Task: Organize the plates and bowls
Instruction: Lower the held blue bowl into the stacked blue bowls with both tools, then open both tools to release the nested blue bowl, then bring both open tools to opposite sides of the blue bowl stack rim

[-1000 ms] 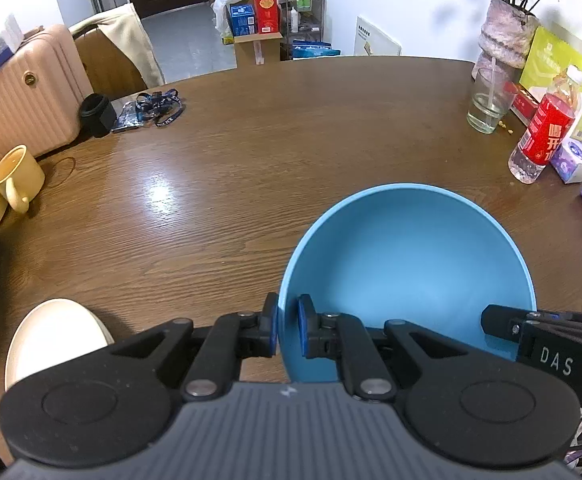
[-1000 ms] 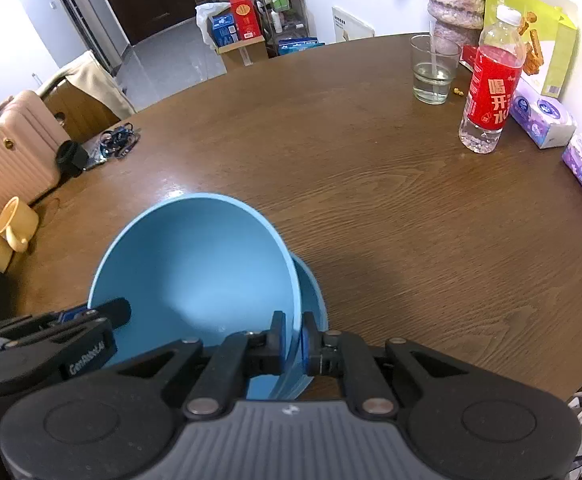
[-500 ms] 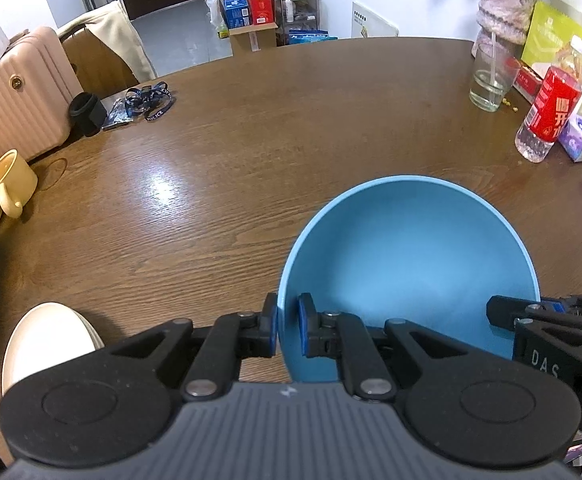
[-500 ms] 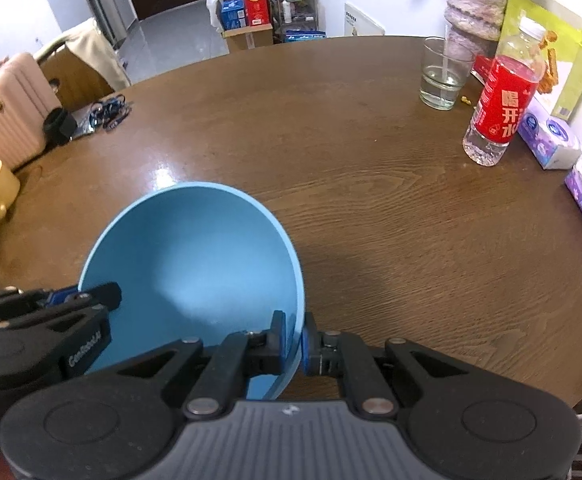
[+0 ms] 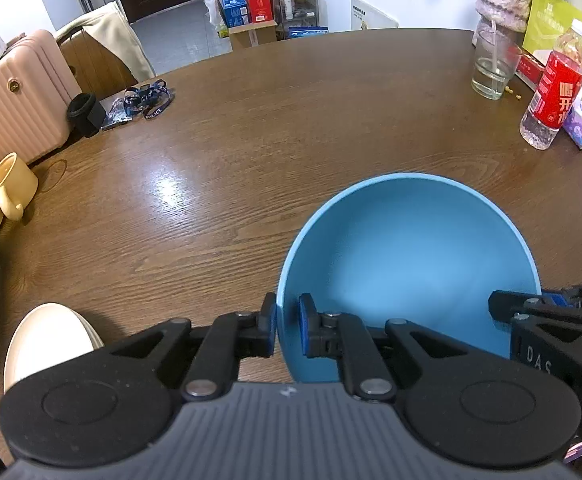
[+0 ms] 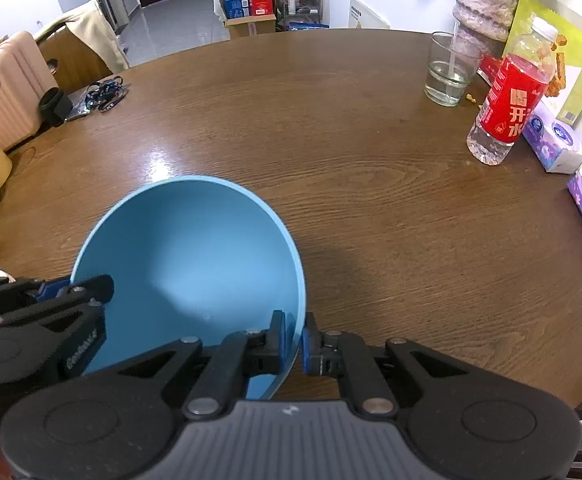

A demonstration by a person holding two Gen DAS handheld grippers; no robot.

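A large blue bowl (image 5: 411,272) sits low over the brown wooden table (image 5: 251,140), held from both sides. My left gripper (image 5: 287,332) is shut on its left rim, one pad inside and one outside. In the right wrist view the same blue bowl (image 6: 191,272) has its right rim clamped by my right gripper (image 6: 294,340). Each gripper shows in the other's view: the right gripper (image 5: 531,308) and the left gripper (image 6: 71,292). A cream plate (image 5: 47,340) lies at the near left. What is under the bowl is hidden.
A yellow mug (image 5: 9,186) stands at the left edge, with a black cup (image 5: 85,108) and lanyards (image 5: 147,96) behind it. At the far right are a glass (image 6: 447,72), a red-labelled water bottle (image 6: 507,104), tissue packs (image 6: 555,148) and a vase (image 6: 487,4).
The blue bowl has sunk a little with both grippers still on it. A second blue bowl that peeked out under its right rim a second ago is now covered.
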